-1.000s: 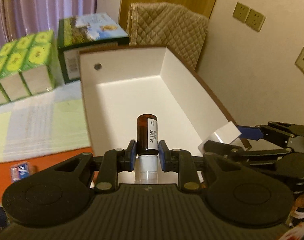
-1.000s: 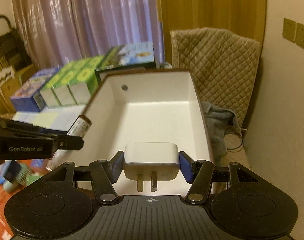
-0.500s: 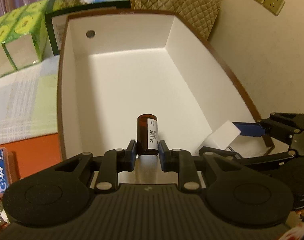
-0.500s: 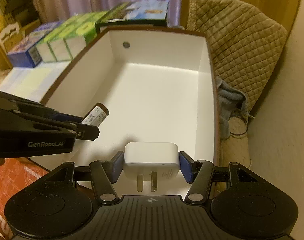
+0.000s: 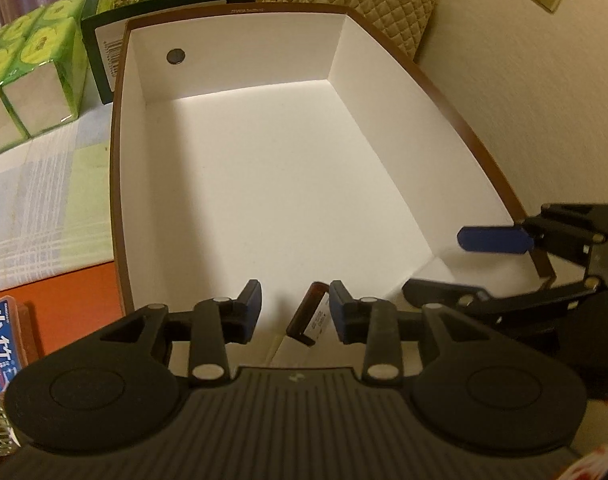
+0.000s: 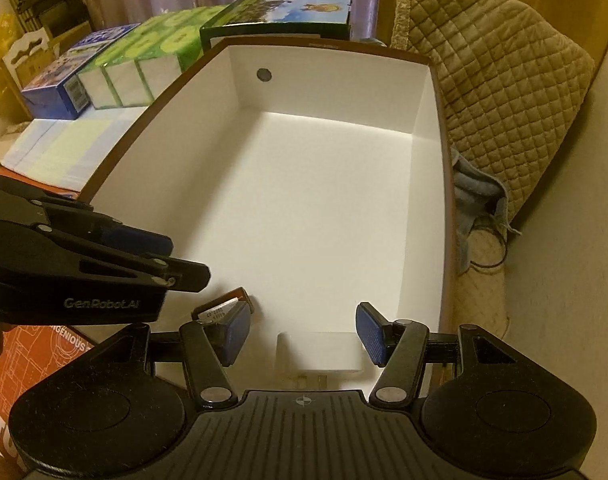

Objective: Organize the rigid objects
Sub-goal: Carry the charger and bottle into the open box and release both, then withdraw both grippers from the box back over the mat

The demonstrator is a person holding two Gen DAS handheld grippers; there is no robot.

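Note:
A white box with a brown rim fills both views. My left gripper hangs over its near end and its jaws are opening. The small brown bottle sits loose between them, tilted against the right pad, and it shows again as the brown bottle in the right wrist view. My right gripper stands open beside it. The white plug adapter lies low between its fingers, apart from the pads, prongs toward the camera. The left gripper shows at the left, the right gripper at the right.
Green tissue packs and a green carton stand behind the box, with a blue box further left. A quilted cushion leans right of the box by the wall. Checked cloth and an orange surface lie left.
Both grippers sank into the box's near end. The left jaws have parted and the bottle has tipped to the right. The plug has slipped down out of the right pads.

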